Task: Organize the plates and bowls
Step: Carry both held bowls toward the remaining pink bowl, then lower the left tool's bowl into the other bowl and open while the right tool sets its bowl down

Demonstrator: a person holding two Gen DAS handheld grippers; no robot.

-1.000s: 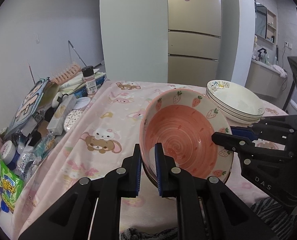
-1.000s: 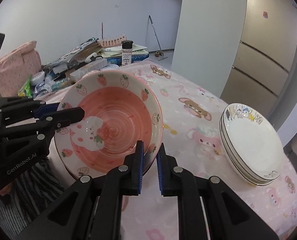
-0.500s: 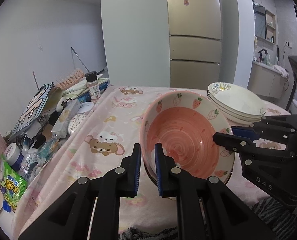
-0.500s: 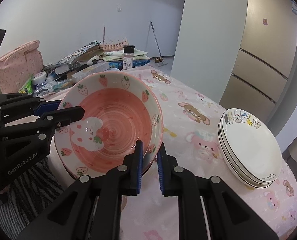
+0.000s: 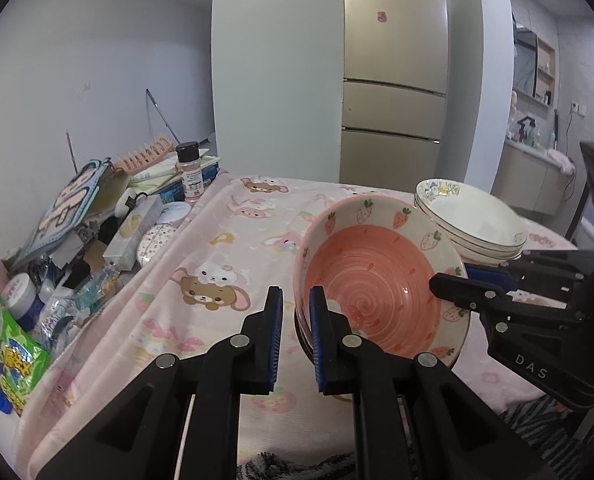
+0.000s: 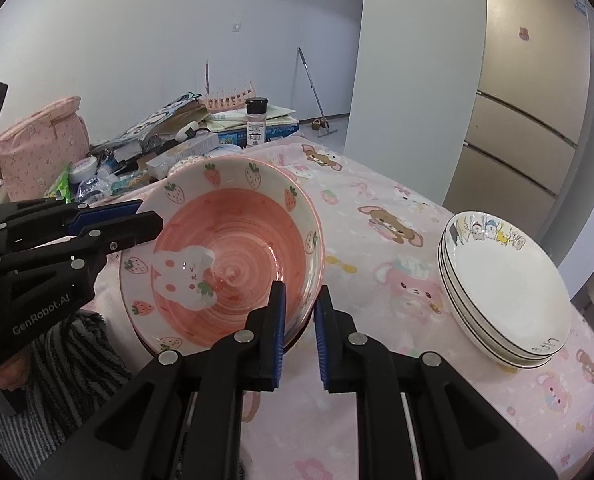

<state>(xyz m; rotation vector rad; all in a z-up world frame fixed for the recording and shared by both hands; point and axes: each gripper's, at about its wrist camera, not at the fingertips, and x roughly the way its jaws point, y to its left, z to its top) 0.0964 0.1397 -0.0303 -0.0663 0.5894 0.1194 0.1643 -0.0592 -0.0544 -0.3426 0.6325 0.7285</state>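
Note:
A stack of pink strawberry bowls (image 5: 381,276) (image 6: 233,264) is held between both grippers, at the near edge of the pink cartoon tablecloth (image 5: 233,240). My left gripper (image 5: 296,320) is shut on the stack's left rim. My right gripper (image 6: 300,322) is shut on its right rim; it shows in the left wrist view (image 5: 473,284). The left gripper shows in the right wrist view (image 6: 137,220). A stack of white plates (image 5: 473,220) (image 6: 505,284) stands on the cloth to the right of the bowls.
A cluttered pile of books, boxes, a pink comb rack and a spice bottle (image 5: 189,172) (image 6: 256,122) lies beyond the table's left side. A pink bag (image 6: 37,144) sits far left. A fridge (image 5: 393,80) stands behind the table.
Both grippers kept their hold on the pink bowl stack. The views have tilted up and the stack sits lower and more level.

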